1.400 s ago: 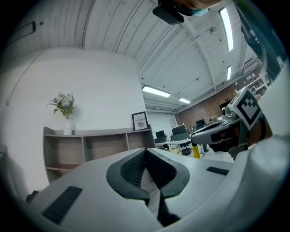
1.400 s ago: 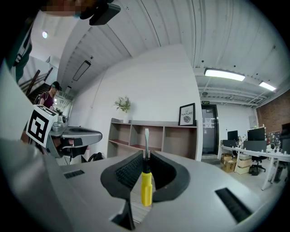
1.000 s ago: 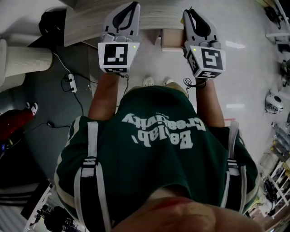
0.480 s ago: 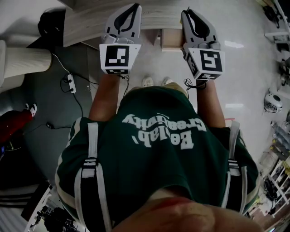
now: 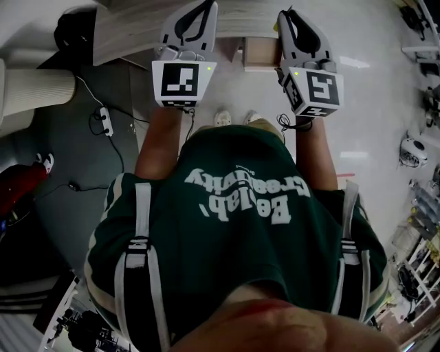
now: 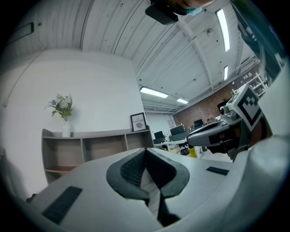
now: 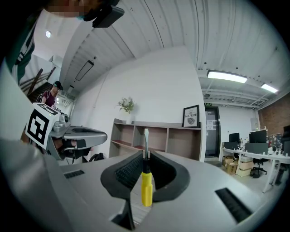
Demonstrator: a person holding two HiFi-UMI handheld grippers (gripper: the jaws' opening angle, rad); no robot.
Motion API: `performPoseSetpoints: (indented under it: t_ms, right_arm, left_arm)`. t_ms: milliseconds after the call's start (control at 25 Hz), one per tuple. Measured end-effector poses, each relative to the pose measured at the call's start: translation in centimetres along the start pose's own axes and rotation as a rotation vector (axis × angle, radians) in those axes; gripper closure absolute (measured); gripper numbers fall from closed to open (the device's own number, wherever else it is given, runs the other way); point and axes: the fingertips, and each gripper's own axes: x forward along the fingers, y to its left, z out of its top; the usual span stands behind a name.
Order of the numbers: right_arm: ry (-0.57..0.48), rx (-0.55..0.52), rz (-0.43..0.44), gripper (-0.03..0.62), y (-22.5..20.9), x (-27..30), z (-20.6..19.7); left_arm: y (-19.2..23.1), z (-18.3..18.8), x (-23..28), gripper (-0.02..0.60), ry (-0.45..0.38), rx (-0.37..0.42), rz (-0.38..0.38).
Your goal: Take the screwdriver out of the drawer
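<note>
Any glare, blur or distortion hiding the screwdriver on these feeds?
Right gripper view: sharp, strong fisheye, dark corners; the screwdriver in the shut right tool is evenly lit, no glare. Left gripper view: same fisheye, bright ceiling lights, shut left tool in focus. Head view: dim, mostly filled by the person's green shirt.

Head view: the left gripper [image 5: 205,8] runs its tips right to the top edge, the wooden table [image 5: 130,31] is cropped there too — and both hands vanish under the marker cubes [image 5: 182,82]. Shoes [image 5: 221,118] half tucked behind the green shirt [image 5: 234,227]. The screwdriver [image 7: 146,183] doesn't show from above; the right gripper [image 5: 287,20] covers it. Framed picture [image 6: 138,121] — print too small to read
</note>
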Motion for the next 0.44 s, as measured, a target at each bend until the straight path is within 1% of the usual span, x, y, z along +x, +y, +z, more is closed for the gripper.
performPoseSetpoints:
  t_ms: [120, 440]
  right_arm:
    - [0.012, 0.004, 0.003, 0.530, 0.14, 0.09, -0.25]
    - [0.012, 0.003, 0.009, 0.530, 0.70, 0.22, -0.34]
  left_arm:
    - [0.19, 0.22, 0.09, 0.563, -0.008, -0.004, 0.000]
    - [0.86, -0.58, -0.07, 0.563, 0.009, -0.022, 0.019]
